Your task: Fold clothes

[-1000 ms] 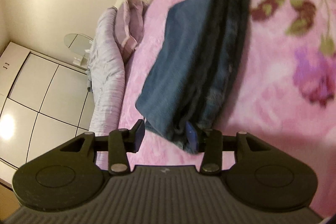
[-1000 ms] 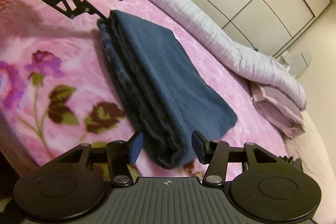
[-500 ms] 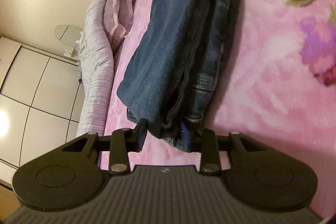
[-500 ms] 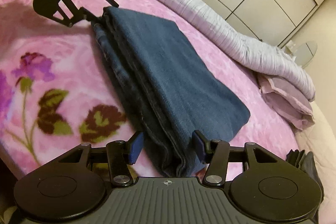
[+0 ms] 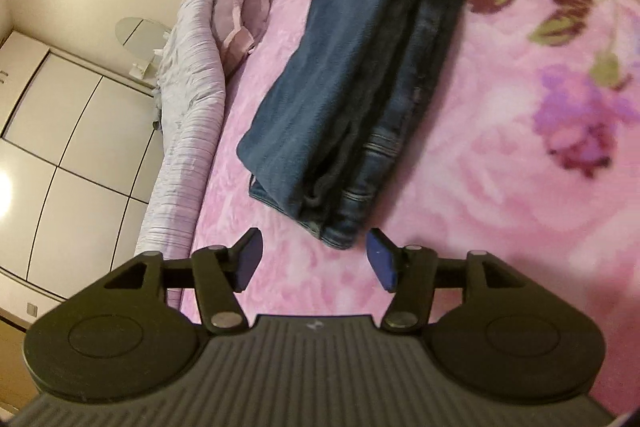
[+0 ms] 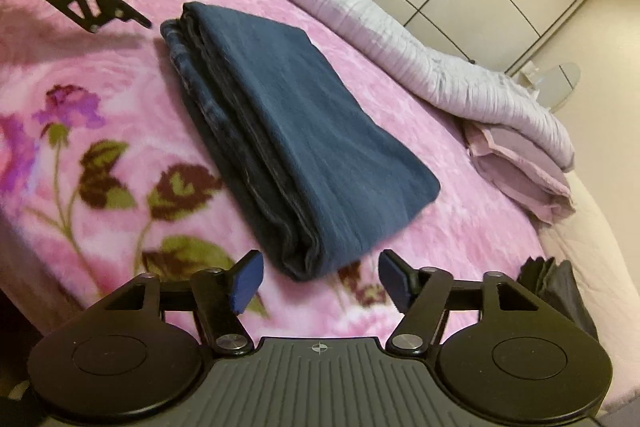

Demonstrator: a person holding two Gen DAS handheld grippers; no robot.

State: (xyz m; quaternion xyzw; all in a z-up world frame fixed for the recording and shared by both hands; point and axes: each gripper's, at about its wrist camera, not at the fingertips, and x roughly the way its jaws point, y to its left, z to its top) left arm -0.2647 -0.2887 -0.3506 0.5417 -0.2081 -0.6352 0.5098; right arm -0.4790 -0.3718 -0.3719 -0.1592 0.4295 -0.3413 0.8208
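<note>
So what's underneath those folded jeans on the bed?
The folded jeans lie flat on a pink flowered blanket, which shows all around them. The patch right under them is covered, so whether anything else lies there cannot be seen.

We find no readable text, label, brand or number in either wrist view. The only marks are a small emblem on the left gripper's (image 5: 314, 259) ribbed body and a crosshair mark on the right gripper's (image 6: 320, 279) body; neither forms letters.
</note>
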